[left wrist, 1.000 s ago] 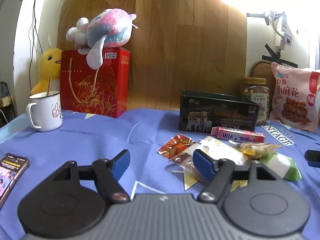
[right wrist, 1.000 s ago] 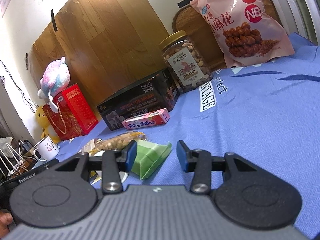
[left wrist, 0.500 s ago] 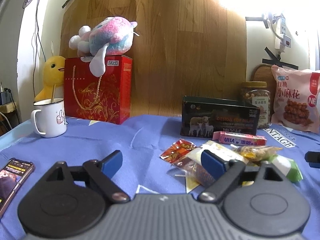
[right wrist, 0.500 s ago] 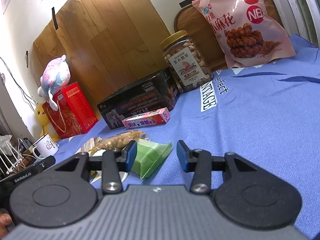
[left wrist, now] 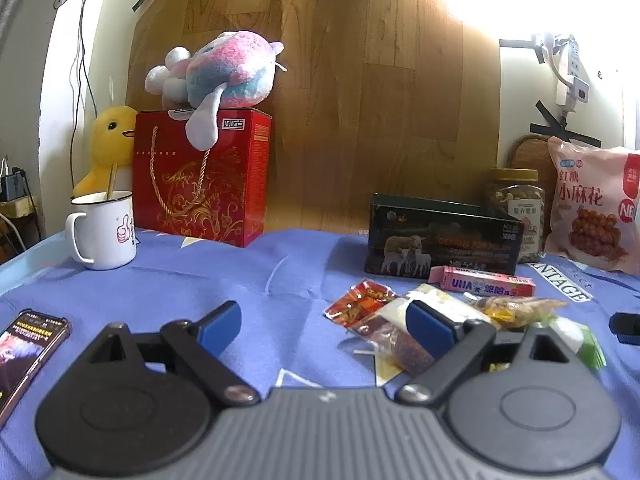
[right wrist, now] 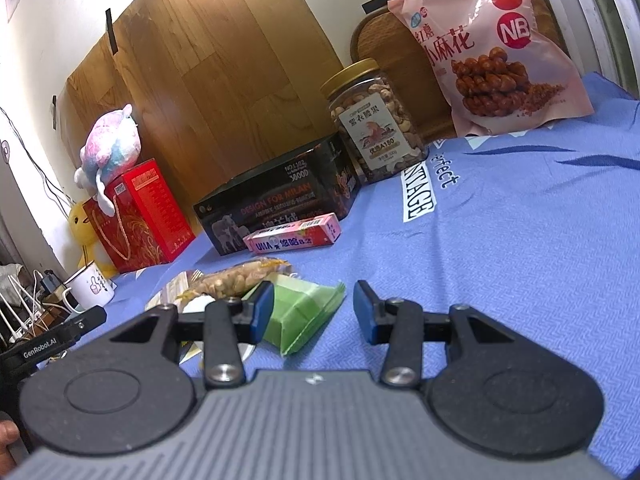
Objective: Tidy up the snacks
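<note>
Snack pile: small loose packets lie heaped on the blue cloth of the desk (left wrist: 248, 280), in front of the dark box (left wrist: 442, 236); a red foil packet (left wrist: 358, 300), a clear pack with a dark reddish filling (left wrist: 394, 342), a bag of peanuts (right wrist: 236, 278) and a green wrapped pack (right wrist: 308, 312), touching or overlapping.
Look: thin, crinkly wrappers, lying flat; I judge them light and apt to slide.
Pink candy box (left wrist: 482, 280): flat, just in front of the dark box, beside the pile.
Bigger snacks: nut jar (right wrist: 374, 120) and pink bag of twists (right wrist: 488, 48) upright at the back.
Change: over the last second the left claw (left wrist: 324, 322) has spread wider and sunk lower toward the cloth; the right view has barely shifted.
Meaning: likely readying a first pick from the pile; nothing sorted yet.
Left claw: wide apart, empty, its right finger in front of the clear pack.
Right claw (right wrist: 314, 310): moderately apart, empty, the green pack showing between its fingers; contact I cannot tell.
Around: mug (left wrist: 102, 232), red gift bag (left wrist: 200, 184) with a plush toy (left wrist: 224, 68) on top, phone (left wrist: 28, 340).
</note>
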`<state>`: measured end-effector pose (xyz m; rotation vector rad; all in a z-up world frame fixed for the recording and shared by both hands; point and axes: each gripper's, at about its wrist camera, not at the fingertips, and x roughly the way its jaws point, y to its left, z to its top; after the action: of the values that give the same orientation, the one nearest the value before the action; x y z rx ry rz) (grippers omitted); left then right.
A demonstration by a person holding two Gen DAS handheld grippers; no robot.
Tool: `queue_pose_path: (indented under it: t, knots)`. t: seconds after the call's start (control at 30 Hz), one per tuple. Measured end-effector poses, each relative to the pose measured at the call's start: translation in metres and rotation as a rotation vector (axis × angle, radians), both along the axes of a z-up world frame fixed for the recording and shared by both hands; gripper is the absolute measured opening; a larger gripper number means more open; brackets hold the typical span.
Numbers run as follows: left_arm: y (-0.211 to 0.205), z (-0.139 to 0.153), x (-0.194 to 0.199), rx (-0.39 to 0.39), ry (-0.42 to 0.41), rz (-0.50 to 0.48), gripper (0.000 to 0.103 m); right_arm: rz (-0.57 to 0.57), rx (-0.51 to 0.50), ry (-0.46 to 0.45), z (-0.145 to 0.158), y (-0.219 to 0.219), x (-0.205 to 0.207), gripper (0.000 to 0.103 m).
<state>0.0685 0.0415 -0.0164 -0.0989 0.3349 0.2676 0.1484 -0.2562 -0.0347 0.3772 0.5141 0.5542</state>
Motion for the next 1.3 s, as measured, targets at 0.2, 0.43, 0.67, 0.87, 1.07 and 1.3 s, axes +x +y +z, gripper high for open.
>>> queue_pose_path:
  t: [0.2,0.43,0.67,0.87,1.07,1.3]
  knots:
    - [0.0,0.001,-0.002,0.002,-0.01,0.001,0.095,0.002,-0.016,-0.004,0.0,0.001,0.0,0.047]
    - [0.001,0.002,-0.004,-0.004,-0.023,0.001,0.095,0.003,-0.037,-0.006,0.002,0.005,-0.001,0.047]
    - [0.0,0.002,-0.006,-0.003,-0.03,-0.002,0.096,0.006,-0.072,-0.014,0.003,0.008,-0.002,0.047]
    - [0.0,0.002,-0.005,-0.011,-0.026,-0.004,0.097,0.043,-0.056,-0.024,0.007,0.01,-0.011,0.047]
    - [0.001,0.001,-0.003,-0.021,-0.012,-0.014,0.097,0.148,-0.034,-0.046,0.019,0.034,-0.019,0.049]
    - [0.0,0.0,-0.004,-0.028,-0.016,-0.027,0.097,0.198,-0.131,-0.05,0.025,0.075,-0.005,0.051]
